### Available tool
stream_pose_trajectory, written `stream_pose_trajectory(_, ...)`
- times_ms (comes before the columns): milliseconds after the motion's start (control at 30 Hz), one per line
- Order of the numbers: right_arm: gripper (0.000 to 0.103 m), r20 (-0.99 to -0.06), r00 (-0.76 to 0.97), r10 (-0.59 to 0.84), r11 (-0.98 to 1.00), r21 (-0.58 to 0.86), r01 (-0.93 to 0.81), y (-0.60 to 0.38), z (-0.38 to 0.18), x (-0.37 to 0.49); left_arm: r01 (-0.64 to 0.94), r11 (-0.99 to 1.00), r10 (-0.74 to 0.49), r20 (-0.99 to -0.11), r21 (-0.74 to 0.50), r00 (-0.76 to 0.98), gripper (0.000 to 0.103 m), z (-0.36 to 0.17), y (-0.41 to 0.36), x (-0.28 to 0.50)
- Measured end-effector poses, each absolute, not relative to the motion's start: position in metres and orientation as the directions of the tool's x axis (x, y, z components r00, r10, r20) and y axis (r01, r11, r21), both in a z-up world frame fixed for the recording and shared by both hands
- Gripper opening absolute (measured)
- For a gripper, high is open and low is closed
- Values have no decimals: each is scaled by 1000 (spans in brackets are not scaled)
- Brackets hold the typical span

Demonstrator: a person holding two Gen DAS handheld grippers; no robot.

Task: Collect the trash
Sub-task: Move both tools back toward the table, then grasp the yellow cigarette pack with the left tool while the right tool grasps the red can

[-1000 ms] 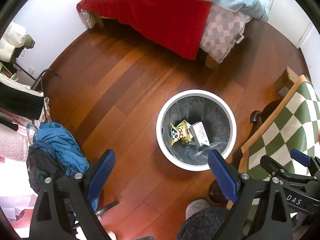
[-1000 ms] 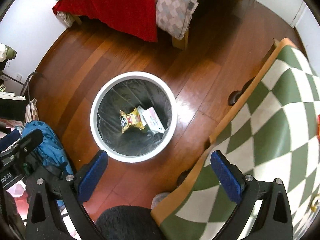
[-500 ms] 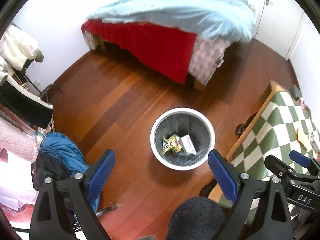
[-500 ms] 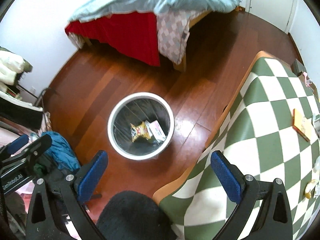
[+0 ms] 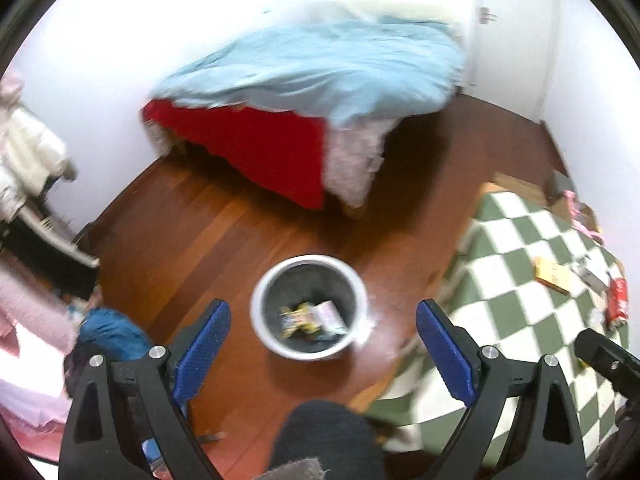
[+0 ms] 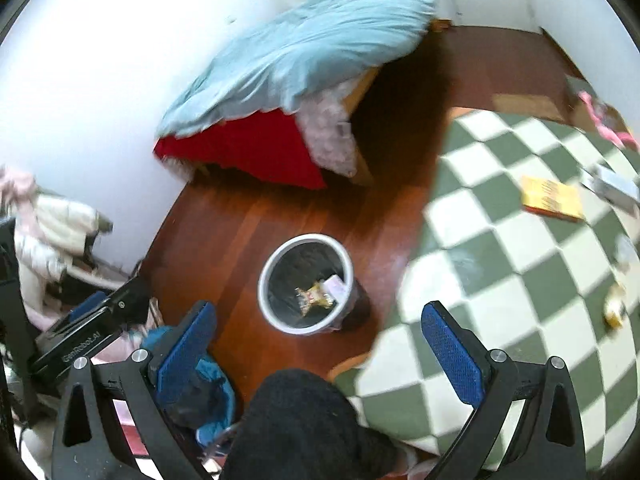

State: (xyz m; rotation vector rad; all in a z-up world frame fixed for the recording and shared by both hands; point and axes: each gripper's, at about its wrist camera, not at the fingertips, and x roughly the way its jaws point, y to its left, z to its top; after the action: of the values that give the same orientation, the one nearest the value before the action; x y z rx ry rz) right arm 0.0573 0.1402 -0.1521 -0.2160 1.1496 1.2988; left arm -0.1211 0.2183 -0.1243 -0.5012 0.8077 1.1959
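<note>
Standing upright on the floor: the white trash bin (image 5: 308,308), its round mouth facing straight up, sitting just beside the corner of the green-and-white checked table (image 5: 516,264).
Bin contents: a yellow snack wrapper (image 5: 298,317) is lying on the dark liner, touching a white-and-pink box (image 5: 330,314) to its right; the box's long axis is running from the bin's centre out toward the rim on the table side, one end tilting up against the wall.
Trash on the table: a flat yellow-orange packet (image 6: 551,199) is lying with its long side across the checks; a red can (image 5: 617,298) is lying on its side near the far edge, long axis roughly parallel to that edge; a white box (image 6: 616,188) is resting beyond the packet, too blurred for more.
Left gripper (image 5: 322,344): jaws are spreading wide, nothing between the blue pads, hovering high over the bin.
Right gripper (image 6: 316,344): jaws are likewise gaping and empty, the bin lying between them in view.
Change over the last second: both cameras are rising and tilting up; the bin is looking much smaller, and the bed (image 5: 304,80) with its blue duvet, plus far more tabletop, are coming into view. The contents are keeping their places.
</note>
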Motion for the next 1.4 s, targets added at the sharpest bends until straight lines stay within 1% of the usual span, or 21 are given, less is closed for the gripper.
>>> stream_pose_trajectory(100, 103, -763, -103, 638, 417, 455, -787, 105, -155, 103, -922, 384, 575, -794, 50, 196, 95, -143, 211, -69)
stream_pose_trajectory(133, 103, -773, -69, 631, 457, 442, -772, 92, -158, 121, -904, 427, 544, -809, 38, 223, 100, -154, 209, -46)
stream_pose_trajectory(167, 103, -784, -38, 619, 497, 429, -754, 80, -162, 140, -889, 456, 518, -822, 33, 235, 103, -162, 207, -27)
stream_pose_trajectory(300, 103, -837, 74, 542, 671, 378, -638, 27, -189, 229, -823, 566, 418, -875, 39, 246, 103, -205, 193, 65)
stream_pose_trajectory(400, 103, -870, 152, 469, 767, 316, -558, -3, -211, 297, -783, 621, 336, -912, 29, 233, 103, -230, 190, 124)
stream_pose_trajectory(467, 103, -892, 181, 413, 819, 277, -502, -17, -229, 346, -761, 647, 307, -928, 39, 213, 103, -243, 194, 157)
stream_pose_trajectory(533, 103, -914, 193, 357, 852, 234, -469, -25, -246, 389, -754, 655, 281, -941, 43, 191, 103, -253, 200, 182)
stream_pose_trajectory(667, 103, -934, 182, 308, 875, 203, -440, -18, -271, 448, -737, 674, 240, -956, 40, 167, 103, -268, 216, 229)
stream_pose_trajectory(833, 101, -954, 147, 260, 877, 170, -449, 6, -297, 487, -700, 710, 207, -973, 79, 100, 103, -293, 231, 278)
stream_pose_trajectory(933, 101, -961, 124, 246, 878, 167, -448, 18, -311, 500, -686, 722, 186, -980, 85, 75, 103, -308, 237, 294)
stream_pose_trajectory(967, 101, -964, 118, 240, 878, 164, -450, 22, -316, 504, -687, 724, 171, -982, 69, 81, 103, -311, 239, 298)
stream_pose_trajectory(1000, 100, -965, 109, 237, 877, 165, -451, 25, -322, 508, -693, 719, 157, -982, 43, 103, 103, -311, 243, 301)
stream_pose_trajectory(1067, 95, -967, 99, 235, 877, 168, -449, 30, -330, 512, -700, 714, 134, -985, 22, 106, 103, -311, 245, 304)
stream_pose_trajectory(1100, 91, -967, 91, 237, 876, 172, -451, 32, -334, 514, -699, 715, 128, -986, 19, 104, 103, -311, 245, 305)
stream_pose_trajectory(1133, 82, -968, 80, 237, 874, 177, -452, 33, -340, 514, -695, 718, 126, -987, 24, 96, 103, -313, 243, 307)
stream_pose_trajectory(1167, 82, -969, 79, 232, 875, 173, -453, 33, -342, 514, -692, 721, 130, -987, 31, 91, 103, -314, 242, 307)
stream_pose_trajectory(1233, 71, -968, 100, 232, 867, 159, -472, 35, -341, 512, -691, 722, 146, -985, 40, 95, 103, -313, 240, 306)
stream_pose_trajectory(1267, 69, -967, 105, 231, 864, 154, -479, 36, -340, 511, -690, 723, 150, -984, 40, 100, 103, -312, 239, 305)
stream_pose_trajectory(1400, 69, -964, 107, 245, 858, 164, -486, 33, -338, 505, -678, 734, 170, -976, 31, 139, 102, -308, 236, 296)
